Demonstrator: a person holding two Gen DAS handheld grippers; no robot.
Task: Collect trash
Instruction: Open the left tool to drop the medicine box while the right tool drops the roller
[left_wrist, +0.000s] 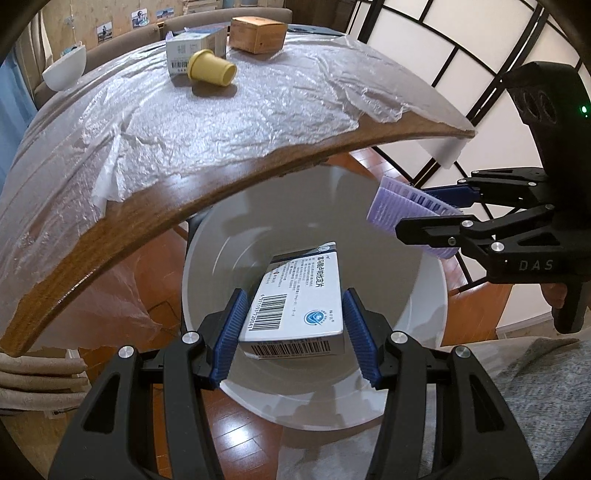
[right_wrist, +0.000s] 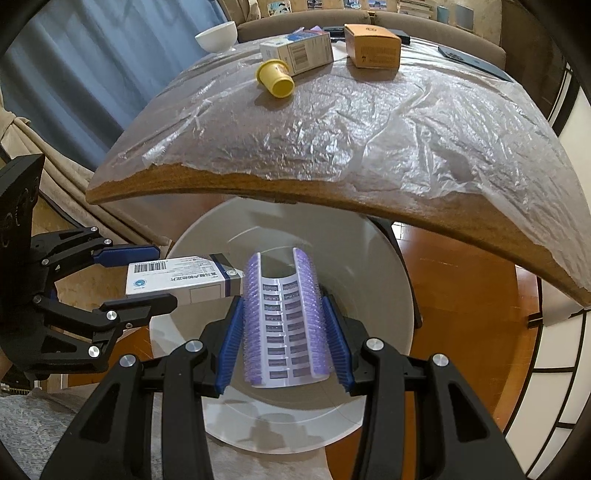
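Observation:
My left gripper (left_wrist: 293, 332) is shut on a white medicine box (left_wrist: 295, 302) with a barcode and holds it over the open white trash bin (left_wrist: 229, 236). My right gripper (right_wrist: 283, 332) is shut on a purple curved hair roller (right_wrist: 282, 317) and holds it over the same bin (right_wrist: 369, 266). In the left wrist view the right gripper (left_wrist: 421, 210) and roller (left_wrist: 399, 210) hang at the bin's right rim. In the right wrist view the left gripper (right_wrist: 162, 275) and box (right_wrist: 181, 278) hang at the bin's left rim.
A wooden table (left_wrist: 155, 195) under crinkled clear plastic holds a tipped yellow cup (left_wrist: 210, 68), a white-blue carton (left_wrist: 194, 46), a brown box (left_wrist: 258, 33) and a white bowl (left_wrist: 64, 70). A paper screen (left_wrist: 443, 44) stands to the right. A grey rug (left_wrist: 546, 376) lies below.

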